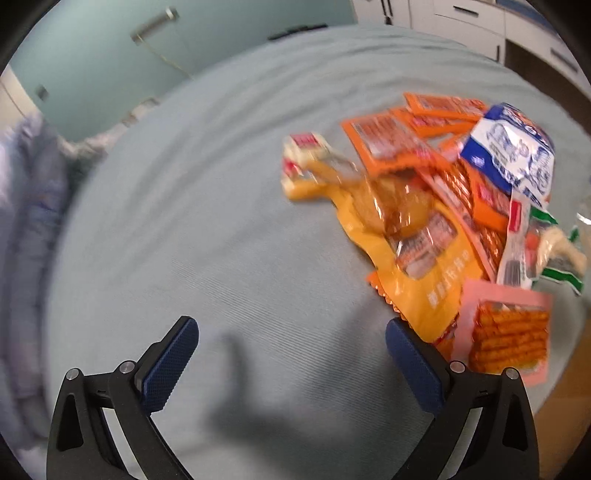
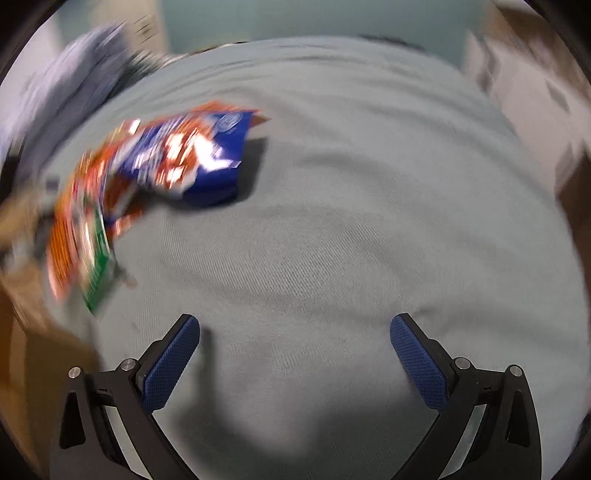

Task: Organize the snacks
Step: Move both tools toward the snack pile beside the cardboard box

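Gaping wide, left tool (image 1: 291,354), right tool (image 2: 294,352), both empty

1. A pale blue-green bedsheet (image 1: 229,206) covers the surface, faintly wrinkled.
2. Bunched lavender bedding (image 1: 26,206) lies at its left edge.
3. White drawers (image 1: 469,22) stand beyond the far right corner.

Left tongs (image 1: 291,354) gape empty over the pale bedsheet (image 1: 229,206); snack packets (image 1: 436,221) heaped to their right

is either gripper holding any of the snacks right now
No. The left gripper and right gripper are both open and empty; the snack pile lies on the bedsheet.
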